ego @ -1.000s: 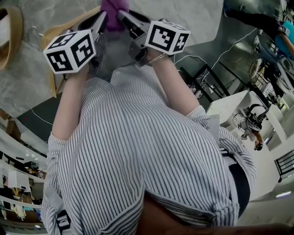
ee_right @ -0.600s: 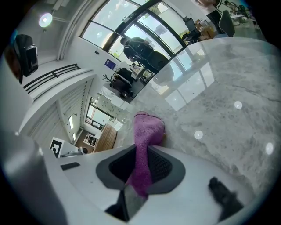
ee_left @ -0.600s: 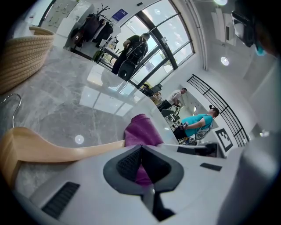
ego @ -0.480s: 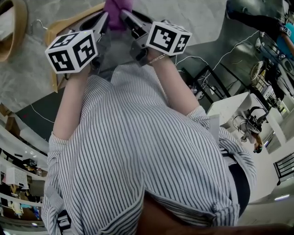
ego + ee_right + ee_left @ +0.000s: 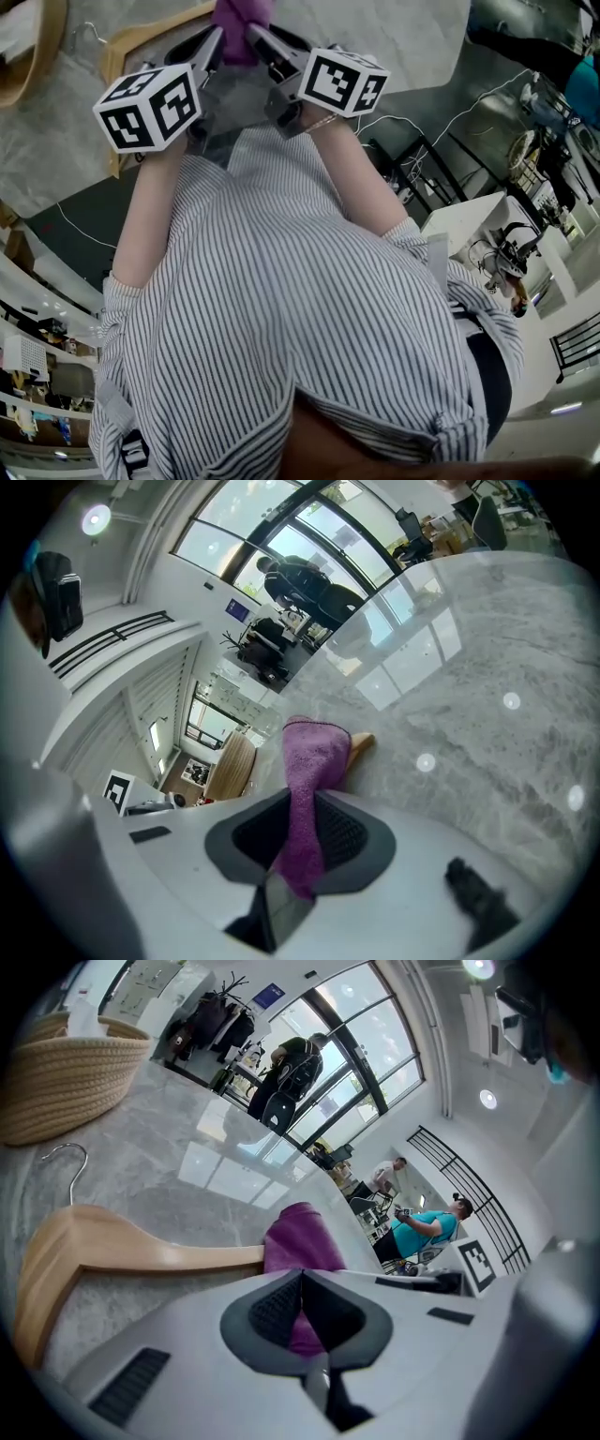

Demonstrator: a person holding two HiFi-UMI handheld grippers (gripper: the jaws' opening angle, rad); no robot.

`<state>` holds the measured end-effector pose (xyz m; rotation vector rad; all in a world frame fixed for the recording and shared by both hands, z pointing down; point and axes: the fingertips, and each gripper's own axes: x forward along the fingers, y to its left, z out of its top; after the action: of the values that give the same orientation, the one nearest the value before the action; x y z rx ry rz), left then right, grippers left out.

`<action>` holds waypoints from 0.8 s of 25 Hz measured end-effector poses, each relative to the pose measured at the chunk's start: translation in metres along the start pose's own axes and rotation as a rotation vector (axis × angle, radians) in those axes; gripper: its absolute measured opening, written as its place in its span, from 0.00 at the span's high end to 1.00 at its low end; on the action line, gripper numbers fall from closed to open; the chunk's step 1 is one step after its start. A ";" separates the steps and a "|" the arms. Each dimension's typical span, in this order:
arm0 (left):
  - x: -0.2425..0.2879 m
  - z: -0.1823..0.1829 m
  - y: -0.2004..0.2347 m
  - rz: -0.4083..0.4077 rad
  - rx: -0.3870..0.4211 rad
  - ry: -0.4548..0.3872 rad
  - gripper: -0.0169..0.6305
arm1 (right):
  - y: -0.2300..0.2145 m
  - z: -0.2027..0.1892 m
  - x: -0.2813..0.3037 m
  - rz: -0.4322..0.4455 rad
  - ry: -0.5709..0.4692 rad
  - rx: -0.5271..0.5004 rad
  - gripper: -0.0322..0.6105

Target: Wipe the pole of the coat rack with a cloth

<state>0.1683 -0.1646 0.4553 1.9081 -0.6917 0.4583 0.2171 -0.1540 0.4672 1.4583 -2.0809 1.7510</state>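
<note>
Head view — my left tongs point(image 5: 216, 39) and right tongs point(image 5: 255, 36) meet on one purple cloth point(image 5: 239, 17), held above the grey desk point(image 5: 394, 33). A wooden hanger point(image 5: 141, 42) lies beside them, and a striped shirt point(image 5: 281, 309) fills the lower frame.

Left gripper view — I see the jaws clamped on the cloth's lower fold. The cloth hides the hanger's end, and a woven basket point(image 5: 66, 1077) sits far left.

Right gripper view — the jaws pinch a hanging strip of cloth, with the hanger's tip just behind it.
</note>
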 end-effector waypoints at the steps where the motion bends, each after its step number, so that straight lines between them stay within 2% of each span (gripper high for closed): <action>1: -0.007 -0.003 0.003 0.001 -0.008 -0.005 0.95 | 0.004 -0.005 0.002 0.000 0.003 -0.002 0.83; 8: -0.049 -0.021 0.028 0.039 -0.008 -0.025 0.95 | 0.034 -0.035 0.014 0.017 0.030 -0.027 0.83; 20: -0.080 -0.037 0.045 0.012 -0.057 -0.058 0.95 | 0.055 -0.060 0.028 0.017 0.057 -0.077 0.83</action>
<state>0.0775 -0.1242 0.4545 1.8706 -0.7473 0.3884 0.1355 -0.1284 0.4640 1.3588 -2.1129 1.6771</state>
